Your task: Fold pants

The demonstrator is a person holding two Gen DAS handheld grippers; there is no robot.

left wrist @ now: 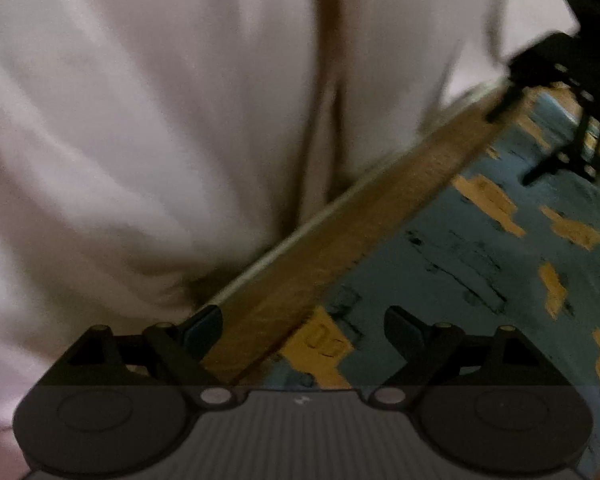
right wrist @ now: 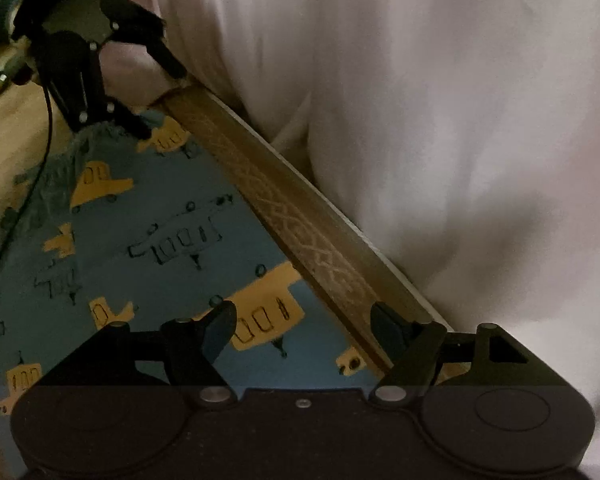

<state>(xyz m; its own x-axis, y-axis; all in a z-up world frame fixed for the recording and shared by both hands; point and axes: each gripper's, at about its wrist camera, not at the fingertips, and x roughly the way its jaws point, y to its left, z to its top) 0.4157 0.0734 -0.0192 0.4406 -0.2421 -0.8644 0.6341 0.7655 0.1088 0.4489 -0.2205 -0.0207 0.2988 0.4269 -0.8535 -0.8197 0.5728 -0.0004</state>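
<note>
The pants (left wrist: 480,260) are blue cloth printed with yellow cars, spread flat on a table. My left gripper (left wrist: 304,332) hangs open over the table's near edge, its left fingertip above the wooden rim and its right one above the cloth. My right gripper (right wrist: 304,328) is open too, low over the pants (right wrist: 160,240), with nothing between its fingers. In the right wrist view the left gripper (right wrist: 160,96) shows at the far corner, where the cloth edge is bunched up beside its lower finger. The right gripper (left wrist: 512,148) appears blurred at the upper right of the left wrist view.
A carved wooden table edge (left wrist: 380,232) (right wrist: 300,216) runs diagonally between the pants and a person in white clothing (left wrist: 140,120) (right wrist: 460,120) standing close against it. A thin black cable (right wrist: 44,140) hangs over a light wooden surface (right wrist: 8,148) at the left.
</note>
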